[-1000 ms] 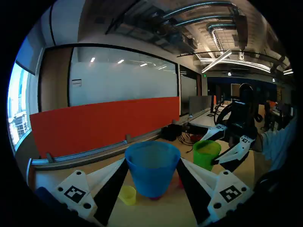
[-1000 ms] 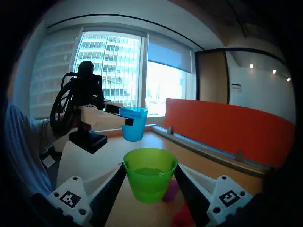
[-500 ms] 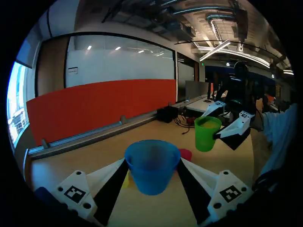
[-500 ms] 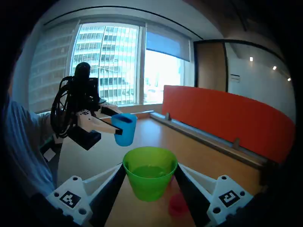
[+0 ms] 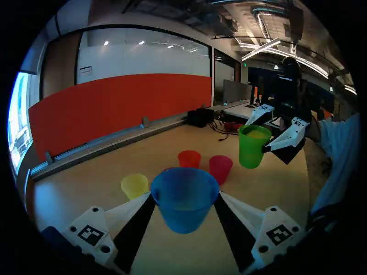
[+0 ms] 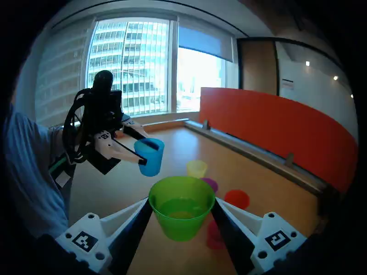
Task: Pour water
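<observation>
Left gripper (image 5: 185,198) is pinching the blue cup (image 5: 185,208), contents hard to tell. Right gripper (image 6: 182,202) is squeezing the green cup (image 6: 182,222), which is holding some liquid.

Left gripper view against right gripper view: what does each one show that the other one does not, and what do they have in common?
Left gripper view: ceiling pipes and cables at the far end of the desk.
Right gripper view: a large window with towers outside, and a purple cup.
Both: the blue cup in the left hand-held gripper, the green cup in the right hand-held gripper, both held above the desk; the yellow cup, the red cup, the orange partition.
</observation>
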`<state>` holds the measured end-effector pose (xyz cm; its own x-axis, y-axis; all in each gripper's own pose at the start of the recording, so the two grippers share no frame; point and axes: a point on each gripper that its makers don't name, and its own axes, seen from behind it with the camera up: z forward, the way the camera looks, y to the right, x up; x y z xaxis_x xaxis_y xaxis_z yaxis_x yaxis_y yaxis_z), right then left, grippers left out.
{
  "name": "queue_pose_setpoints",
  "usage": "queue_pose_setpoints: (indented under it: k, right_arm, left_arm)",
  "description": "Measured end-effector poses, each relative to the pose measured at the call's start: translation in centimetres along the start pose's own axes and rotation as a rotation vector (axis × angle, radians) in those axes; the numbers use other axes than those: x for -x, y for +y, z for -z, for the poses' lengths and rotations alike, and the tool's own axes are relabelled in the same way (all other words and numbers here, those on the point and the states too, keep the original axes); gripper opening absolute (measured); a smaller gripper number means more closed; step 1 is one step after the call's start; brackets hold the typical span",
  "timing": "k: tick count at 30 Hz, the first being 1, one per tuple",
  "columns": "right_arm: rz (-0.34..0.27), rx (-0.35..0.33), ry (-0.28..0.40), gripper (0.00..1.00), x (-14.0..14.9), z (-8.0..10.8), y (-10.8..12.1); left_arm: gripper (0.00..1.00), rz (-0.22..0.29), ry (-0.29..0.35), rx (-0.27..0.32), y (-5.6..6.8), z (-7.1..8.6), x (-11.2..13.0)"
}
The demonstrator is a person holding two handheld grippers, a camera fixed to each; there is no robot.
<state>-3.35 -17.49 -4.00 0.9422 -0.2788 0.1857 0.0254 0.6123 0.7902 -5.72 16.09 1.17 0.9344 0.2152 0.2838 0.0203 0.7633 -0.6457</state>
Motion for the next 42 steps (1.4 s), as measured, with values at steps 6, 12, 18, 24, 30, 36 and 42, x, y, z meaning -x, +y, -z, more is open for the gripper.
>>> queue_pose_setpoints:
  k: [6,12,18,24,30,36,42]
  right_arm:
    - [0.008,-0.013,-0.050,0.90,2.1,-0.6,-0.1]
    - [0.014,-0.029,-0.091,0.91,3.7,-1.2,-0.3]
    - [0.029,-0.042,-0.140,0.91,5.5,-1.7,-0.5]
    - [0.033,-0.050,-0.171,0.91,6.9,-2.3,-0.5]
    - [0.038,-0.049,-0.190,0.91,7.8,-2.7,-0.4]
    - [0.040,-0.049,-0.198,0.91,8.3,-3.1,-0.2]
    - [0.041,-0.046,-0.207,0.91,8.8,-3.2,0.0]
  left_arm:
    - [0.87,-0.008,-0.063,0.007,0.2,-0.7,2.7]
    - [0.87,-0.015,-0.115,0.015,0.4,-1.3,4.9]
    - [0.87,-0.023,-0.166,0.026,0.3,-1.7,6.8]
    - [0.87,-0.030,-0.206,0.038,0.2,-2.1,8.1]
    - [0.87,-0.043,-0.231,0.038,0.0,-2.7,9.2]
    - [0.87,-0.050,-0.247,0.036,-0.1,-3.2,10.2]
    - [0.87,-0.045,-0.258,0.038,-0.1,-3.5,11.0]
